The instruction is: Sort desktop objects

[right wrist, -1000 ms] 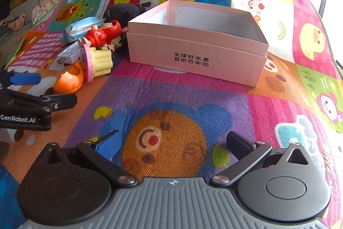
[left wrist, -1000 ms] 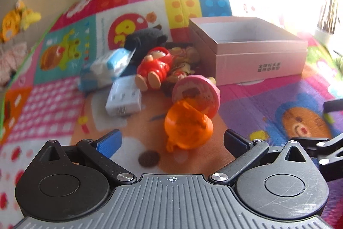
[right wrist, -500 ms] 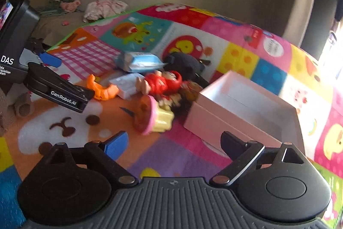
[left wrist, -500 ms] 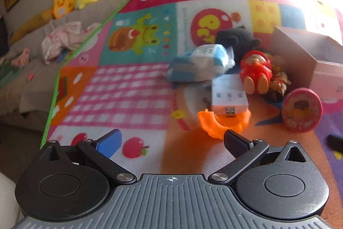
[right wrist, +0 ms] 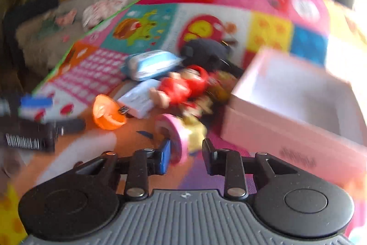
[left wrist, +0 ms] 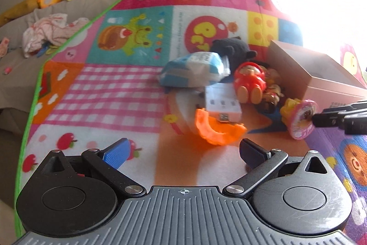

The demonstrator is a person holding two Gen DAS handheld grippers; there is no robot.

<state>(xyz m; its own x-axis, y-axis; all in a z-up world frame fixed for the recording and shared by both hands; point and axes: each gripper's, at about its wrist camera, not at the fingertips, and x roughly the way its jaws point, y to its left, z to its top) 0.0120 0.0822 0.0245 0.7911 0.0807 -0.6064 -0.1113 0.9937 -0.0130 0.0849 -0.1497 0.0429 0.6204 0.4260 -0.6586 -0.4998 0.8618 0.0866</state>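
Pink box [right wrist: 296, 93] interior: right view only

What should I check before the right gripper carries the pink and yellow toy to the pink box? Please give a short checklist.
1. Right gripper around the cupcake toy, jaws just closed on it: ok.
2. Grip firm enough to lift: cannot tell, the picture is blurred.
3. Pink box open, with room inside: ok.
4. Left gripper open, empty, on the side away from the box: ok.
5. Orange shell apart from the toy: ok.
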